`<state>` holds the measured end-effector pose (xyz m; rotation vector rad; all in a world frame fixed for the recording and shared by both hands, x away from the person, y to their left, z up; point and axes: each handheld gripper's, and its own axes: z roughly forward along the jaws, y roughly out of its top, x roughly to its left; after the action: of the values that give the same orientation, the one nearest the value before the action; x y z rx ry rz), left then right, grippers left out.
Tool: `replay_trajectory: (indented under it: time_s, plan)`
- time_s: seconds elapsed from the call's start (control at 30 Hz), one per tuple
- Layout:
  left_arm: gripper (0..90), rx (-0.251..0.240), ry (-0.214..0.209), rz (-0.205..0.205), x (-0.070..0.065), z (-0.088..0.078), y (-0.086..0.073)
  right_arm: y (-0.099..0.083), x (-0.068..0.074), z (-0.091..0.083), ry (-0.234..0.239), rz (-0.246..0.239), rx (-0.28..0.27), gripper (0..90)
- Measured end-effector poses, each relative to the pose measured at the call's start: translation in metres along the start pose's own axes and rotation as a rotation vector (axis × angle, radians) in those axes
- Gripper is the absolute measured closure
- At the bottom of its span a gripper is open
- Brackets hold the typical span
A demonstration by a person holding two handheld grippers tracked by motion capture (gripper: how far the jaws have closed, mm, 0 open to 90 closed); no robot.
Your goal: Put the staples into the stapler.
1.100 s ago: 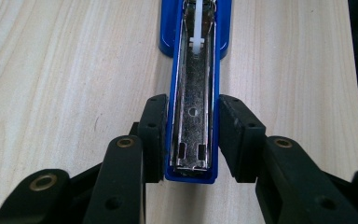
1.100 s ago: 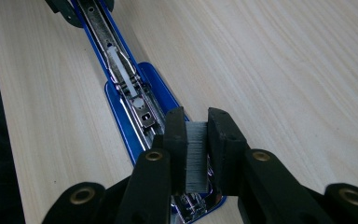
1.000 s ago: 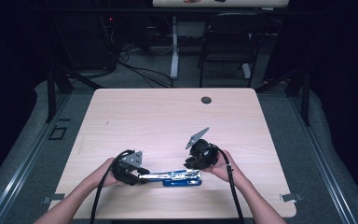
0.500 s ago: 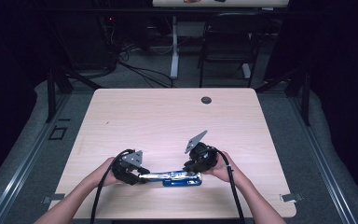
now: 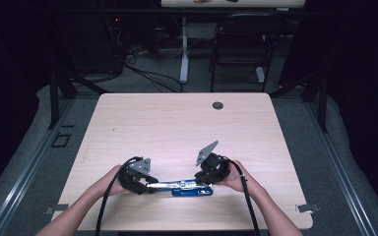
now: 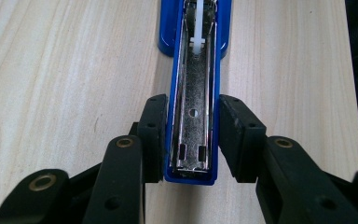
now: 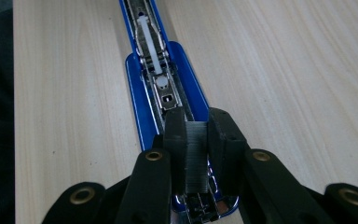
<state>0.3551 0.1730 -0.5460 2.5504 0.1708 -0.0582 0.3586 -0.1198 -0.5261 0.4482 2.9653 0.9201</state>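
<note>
A blue stapler lies swung open flat near the table's front edge, its metal staple channel facing up. My left gripper is shut on the left end of the stapler, and its pads press the blue sides of the stapler. My right gripper hangs over the right half. In the right gripper view, my right gripper is shut on a grey strip of staples, just above the stapler's open channel. A white pusher rod lies farther along the channel.
The light wooden table has a small dark round grommet near its far edge. A black chair and a table leg stand beyond it. The person's forearms come in from the near edge.
My right gripper has sunk a little toward the stapler with the staple strip in it. The left gripper and the stapler have stayed put.
</note>
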Motion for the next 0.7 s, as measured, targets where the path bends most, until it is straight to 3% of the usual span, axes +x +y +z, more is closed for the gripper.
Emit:
replay_trajectory:
  time_s: [0.13,0.17,0.33,0.7]
  plan:
    - [63.6,-0.013,-0.028,-0.005,0.0015,0.0016,0.0000,-0.0018,0.0008,0.0005,0.002,-0.026,-0.007,78.6]
    - [63.6,0.003,-0.019,-0.002,0.0014,0.0009,0.0008,-0.0021,0.0012,0.0005,0.001,-0.031,-0.008,78.6]
    - [63.5,-0.009,-0.020,-0.005,0.0008,0.0023,0.0005,-0.0022,0.0004,-0.0026,-0.008,-0.061,-0.015,78.6]
    - [63.5,-0.017,-0.001,-0.010,-0.0013,0.0035,0.0001,-0.0047,-0.0020,-0.0013,0.026,-0.088,-0.027,78.6]
